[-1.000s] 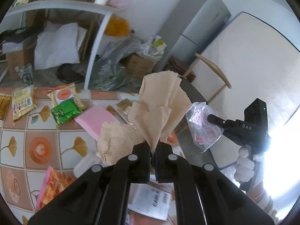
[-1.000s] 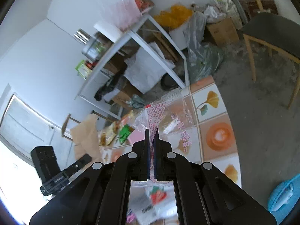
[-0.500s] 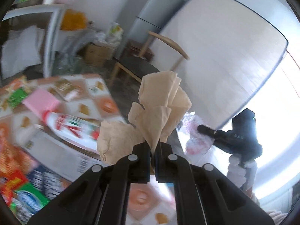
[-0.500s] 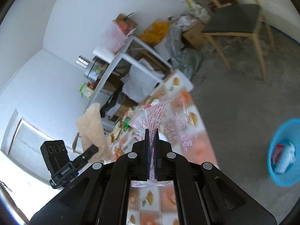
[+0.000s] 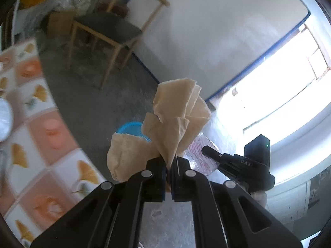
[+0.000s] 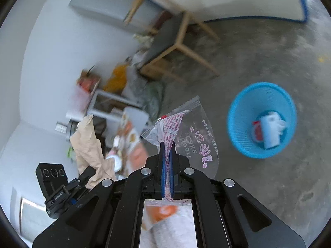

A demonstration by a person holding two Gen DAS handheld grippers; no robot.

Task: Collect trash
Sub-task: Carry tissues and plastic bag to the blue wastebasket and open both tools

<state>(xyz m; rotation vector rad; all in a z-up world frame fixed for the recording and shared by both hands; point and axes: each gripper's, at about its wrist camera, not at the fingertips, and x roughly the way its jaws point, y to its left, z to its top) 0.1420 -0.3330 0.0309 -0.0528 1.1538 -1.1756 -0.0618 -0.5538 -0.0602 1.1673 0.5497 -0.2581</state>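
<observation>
My left gripper [image 5: 170,163] is shut on a crumpled beige paper napkin [image 5: 175,113], held up in the air beyond the table's edge. The napkin hides most of a blue plastic basket [image 5: 129,127] on the floor. My right gripper [image 6: 167,153] is shut on a clear plastic wrapper [image 6: 192,132] with pink print. In the right wrist view the blue basket [image 6: 244,111] stands on the concrete floor to the right, with some trash [image 6: 269,130] inside. Each gripper shows in the other's view: the right one [image 5: 209,149] with its wrapper [image 5: 199,155], the left one [image 6: 86,175] with the napkin [image 6: 89,144].
A tiled table [image 5: 41,144] with orange and leaf patterns lies at the left. A wooden chair [image 5: 111,26] with a dark seat stands on the grey floor [image 6: 269,186]. Boxes and bags are piled against the far wall [image 6: 124,76]. A bright window [image 5: 279,103] is at the right.
Both grippers have swung away from the table toward the floor, each keeping its trash. The blue basket has come into both views; the table's clutter has slid out to the left.
</observation>
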